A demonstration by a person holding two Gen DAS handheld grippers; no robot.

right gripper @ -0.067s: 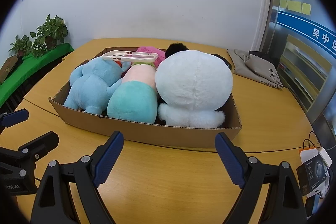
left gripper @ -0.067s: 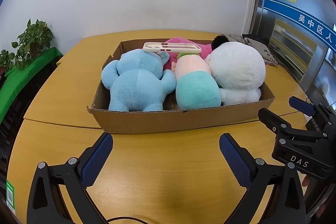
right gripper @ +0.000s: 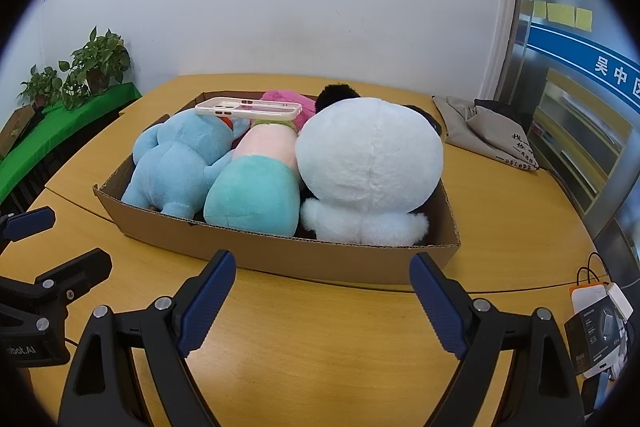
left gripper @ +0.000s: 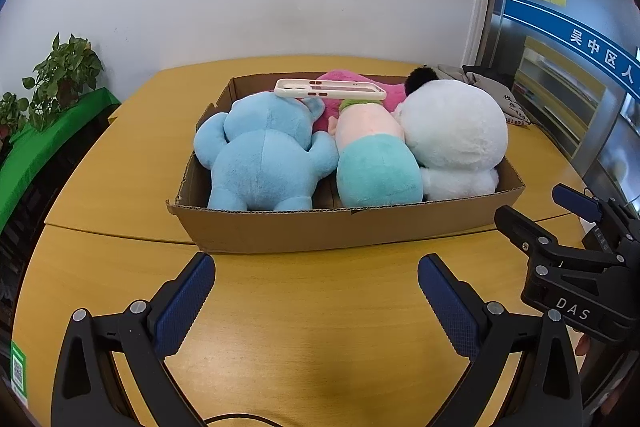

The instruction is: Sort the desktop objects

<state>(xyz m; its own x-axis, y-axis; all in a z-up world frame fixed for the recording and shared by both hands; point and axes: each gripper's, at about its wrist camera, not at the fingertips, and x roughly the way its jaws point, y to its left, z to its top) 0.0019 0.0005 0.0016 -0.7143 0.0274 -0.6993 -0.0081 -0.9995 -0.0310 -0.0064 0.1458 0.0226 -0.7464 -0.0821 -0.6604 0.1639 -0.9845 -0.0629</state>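
A shallow cardboard box (left gripper: pixel 344 229) (right gripper: pixel 280 255) on the wooden table holds a blue plush (left gripper: pixel 260 155) (right gripper: pixel 176 163), a pink-and-teal plush (left gripper: pixel 372 163) (right gripper: pixel 256 187), a white plush (left gripper: pixel 456 131) (right gripper: pixel 368 163) and a magenta plush (left gripper: pixel 348 83) behind them. A white phone case (left gripper: pixel 330 89) (right gripper: pixel 248 109) lies on top of the plushes. My left gripper (left gripper: pixel 316 301) is open and empty in front of the box. My right gripper (right gripper: pixel 320 301) is open and empty too, and shows at the right of the left wrist view (left gripper: pixel 560 239).
A grey cloth bag (right gripper: pixel 488 131) lies on the table at the back right. Small product boxes (right gripper: pixel 600 327) sit at the right edge. Potted plants (left gripper: pixel 60 79) stand on a green-covered shelf at the left. A wall is behind the table.
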